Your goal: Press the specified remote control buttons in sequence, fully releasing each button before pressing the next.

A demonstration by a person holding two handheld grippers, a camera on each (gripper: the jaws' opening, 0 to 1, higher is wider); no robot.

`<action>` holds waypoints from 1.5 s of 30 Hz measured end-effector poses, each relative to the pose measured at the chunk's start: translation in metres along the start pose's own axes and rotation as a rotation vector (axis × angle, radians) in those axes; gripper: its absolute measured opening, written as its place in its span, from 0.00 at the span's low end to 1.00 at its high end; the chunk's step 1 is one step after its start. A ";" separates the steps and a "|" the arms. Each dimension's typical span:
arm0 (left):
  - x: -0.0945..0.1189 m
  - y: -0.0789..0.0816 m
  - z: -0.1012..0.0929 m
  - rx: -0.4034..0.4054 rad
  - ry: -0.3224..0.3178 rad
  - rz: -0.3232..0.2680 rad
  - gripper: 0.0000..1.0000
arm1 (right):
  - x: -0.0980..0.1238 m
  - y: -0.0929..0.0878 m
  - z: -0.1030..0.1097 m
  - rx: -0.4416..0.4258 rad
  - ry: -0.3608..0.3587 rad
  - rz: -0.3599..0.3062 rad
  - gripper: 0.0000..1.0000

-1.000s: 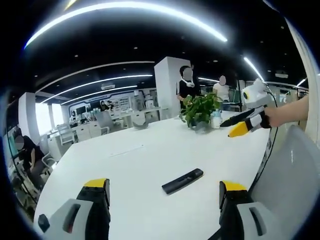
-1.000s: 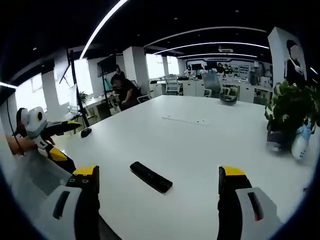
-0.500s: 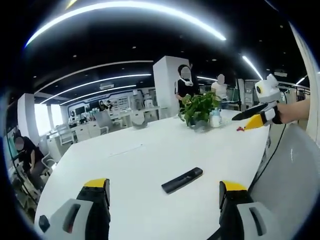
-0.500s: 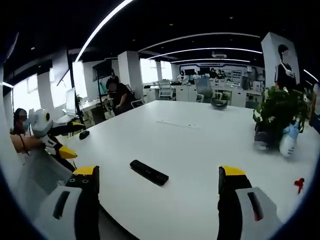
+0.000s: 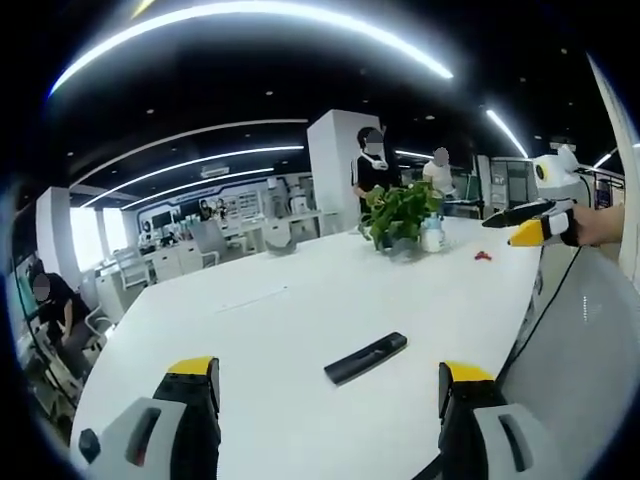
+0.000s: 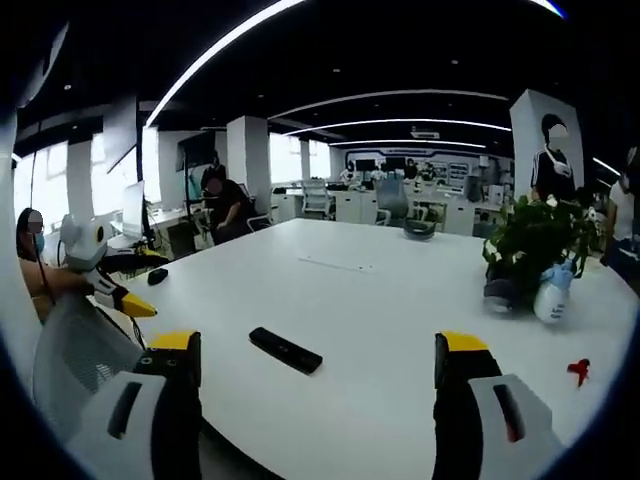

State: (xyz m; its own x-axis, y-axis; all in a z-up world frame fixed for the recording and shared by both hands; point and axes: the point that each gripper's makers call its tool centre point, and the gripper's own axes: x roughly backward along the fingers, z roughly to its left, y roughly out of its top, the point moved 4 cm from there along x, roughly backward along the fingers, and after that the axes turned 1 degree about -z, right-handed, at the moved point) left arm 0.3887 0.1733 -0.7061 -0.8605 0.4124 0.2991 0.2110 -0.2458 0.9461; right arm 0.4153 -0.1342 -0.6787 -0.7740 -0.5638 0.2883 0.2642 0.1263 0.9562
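Since a second ago the right gripper has drawn away from the slim black plastic remote control, which lies flat near the white table edge, at eleven o'clock between its wide-apart, empty yellow-tipped jaws. Left gripper, likewise released, frames the remote at one o'clock, probably keeping it visible. Farther off stand a green potted plant and a small red object
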 end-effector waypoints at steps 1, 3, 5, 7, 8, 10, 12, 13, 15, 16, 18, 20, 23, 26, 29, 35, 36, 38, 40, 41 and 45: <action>0.001 0.000 0.001 0.003 0.005 -0.002 0.94 | -0.001 -0.001 0.002 0.000 0.006 0.002 1.00; 0.002 0.001 0.002 0.015 0.016 -0.009 0.94 | -0.002 -0.003 0.005 0.029 0.023 0.015 1.00; 0.002 0.002 0.004 0.022 0.023 -0.014 0.94 | -0.003 -0.004 0.007 0.038 0.034 0.020 1.00; 0.002 0.001 0.004 0.021 0.028 -0.013 0.94 | -0.003 -0.005 0.007 0.042 0.037 0.027 1.00; 0.002 0.001 0.004 0.020 0.031 -0.010 0.94 | -0.003 -0.007 0.005 0.046 0.033 0.030 1.00; 0.002 0.001 0.004 0.019 0.032 -0.008 0.94 | -0.001 -0.006 0.002 0.038 0.021 0.023 1.00; 0.002 0.001 0.005 0.019 0.034 -0.005 0.94 | 0.000 -0.006 -0.002 0.027 0.007 0.014 0.99; 0.002 0.001 0.005 0.021 0.033 -0.004 0.94 | 0.001 -0.007 -0.005 0.023 -0.004 0.010 0.99; 0.002 0.001 0.003 0.024 0.033 0.000 0.94 | 0.001 -0.007 -0.008 0.013 -0.014 0.011 0.98; 0.002 0.000 0.003 0.023 0.032 0.002 0.94 | 0.001 -0.008 -0.008 0.011 -0.016 0.011 0.98; 0.002 0.000 0.005 0.023 0.032 0.001 0.94 | 0.002 -0.008 -0.009 0.003 -0.018 0.012 0.98; 0.002 0.000 0.006 0.025 0.033 -0.002 0.94 | 0.001 -0.008 -0.007 0.003 -0.017 0.011 0.98; 0.002 0.000 0.007 0.031 0.036 -0.006 0.94 | 0.001 -0.008 -0.006 0.015 -0.016 0.014 0.98; 0.003 0.001 0.007 0.030 0.039 -0.009 0.94 | 0.000 -0.008 -0.006 0.019 -0.015 0.018 0.98; 0.003 0.001 0.008 0.036 0.043 -0.012 0.94 | 0.000 -0.009 -0.006 0.012 -0.014 0.023 0.97; 0.003 0.001 0.008 0.037 0.046 -0.011 0.94 | 0.000 -0.010 -0.006 0.013 -0.010 0.029 0.97; 0.003 0.001 0.008 0.037 0.046 -0.011 0.94 | 0.000 -0.010 -0.005 0.012 -0.010 0.030 0.97; 0.003 0.000 0.008 0.035 0.045 -0.012 0.94 | 0.000 -0.010 -0.005 0.012 -0.011 0.030 0.97; 0.004 0.000 0.008 0.036 0.043 -0.009 0.94 | 0.000 -0.010 -0.005 0.011 -0.012 0.030 0.96; 0.004 0.000 0.008 0.035 0.042 -0.009 0.94 | 0.000 -0.010 -0.005 0.010 -0.012 0.030 0.96; 0.003 0.000 0.007 0.035 0.041 -0.009 0.94 | 0.001 -0.010 -0.006 0.010 -0.017 0.030 0.96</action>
State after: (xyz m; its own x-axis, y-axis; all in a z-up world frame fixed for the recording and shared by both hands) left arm 0.3890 0.1809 -0.7041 -0.8808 0.3777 0.2854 0.2185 -0.2106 0.9528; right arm 0.4156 -0.1405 -0.6886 -0.7752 -0.5458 0.3181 0.2820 0.1516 0.9474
